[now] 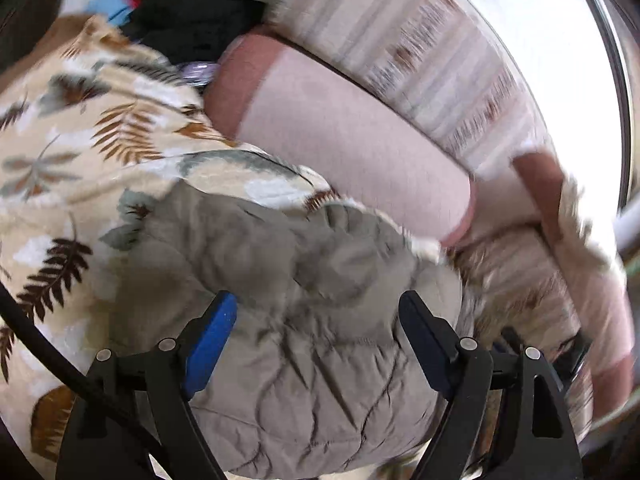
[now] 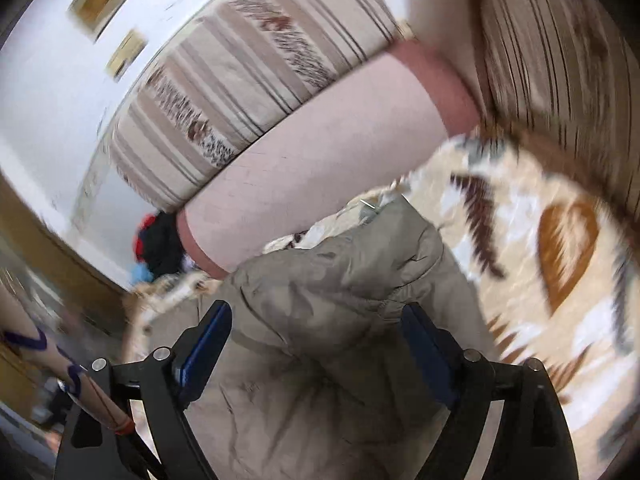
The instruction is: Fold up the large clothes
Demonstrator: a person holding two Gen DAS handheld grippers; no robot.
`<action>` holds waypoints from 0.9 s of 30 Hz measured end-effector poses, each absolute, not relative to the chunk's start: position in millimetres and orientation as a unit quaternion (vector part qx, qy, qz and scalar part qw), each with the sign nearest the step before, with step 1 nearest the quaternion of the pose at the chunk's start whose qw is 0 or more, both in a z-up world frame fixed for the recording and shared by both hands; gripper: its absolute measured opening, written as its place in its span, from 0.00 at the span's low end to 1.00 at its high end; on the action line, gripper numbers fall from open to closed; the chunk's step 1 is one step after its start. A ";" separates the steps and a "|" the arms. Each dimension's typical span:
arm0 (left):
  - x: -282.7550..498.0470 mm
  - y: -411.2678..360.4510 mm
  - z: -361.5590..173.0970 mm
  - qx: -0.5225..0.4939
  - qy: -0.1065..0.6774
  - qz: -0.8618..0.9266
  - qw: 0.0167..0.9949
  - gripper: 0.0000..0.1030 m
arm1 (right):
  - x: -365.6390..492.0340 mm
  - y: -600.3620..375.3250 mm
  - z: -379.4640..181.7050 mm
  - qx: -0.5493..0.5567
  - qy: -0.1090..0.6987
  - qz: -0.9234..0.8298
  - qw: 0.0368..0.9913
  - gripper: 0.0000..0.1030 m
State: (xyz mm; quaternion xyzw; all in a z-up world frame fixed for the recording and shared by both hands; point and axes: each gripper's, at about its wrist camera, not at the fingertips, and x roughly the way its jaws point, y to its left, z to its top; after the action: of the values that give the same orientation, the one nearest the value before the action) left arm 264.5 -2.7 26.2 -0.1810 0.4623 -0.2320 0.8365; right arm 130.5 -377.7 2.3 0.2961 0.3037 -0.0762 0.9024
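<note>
Spread over the bed, a cream bedspread printed with brown and grey fern leaves [image 1: 80,152] carries the work, with a pale pink bolster with darker pink ends [image 1: 344,136] and a striped beige cushion [image 1: 420,60] lying behind it. On the bedspread sits the grey-beige quilted puffer jacket [image 1: 320,320], bunched into a soft mound. Both views are blurred, so fine contact is hard to judge. The left gripper [image 1: 320,320] has its fingers spread wide on either side of the jacket's crumpled bulk, and the right gripper [image 2: 316,340] shows the same, fingers apart with a puffy fold (perhaps a sleeve or hem) rising between them. Neither appears to pinch the fabric. The jacket lies directly ahead of and beneath both pairs of fingers, so either looks equally near for a grasp. A pile of black, red and blue clothes [image 1: 180,12] waits well beyond.
</note>
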 end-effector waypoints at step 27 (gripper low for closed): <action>368.2 -174.6 -71.2 0.106 0.420 -0.210 0.876 0.88 | 271.1 -371.3 -94.0 0.127 0.407 -0.138 0.894 0.90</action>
State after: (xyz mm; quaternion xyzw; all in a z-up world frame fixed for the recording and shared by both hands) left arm 368.2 -174.6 -71.2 0.1063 0.4198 -0.2105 0.8764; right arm 271.1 -371.3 -94.0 0.1271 0.4069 -0.1383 0.8939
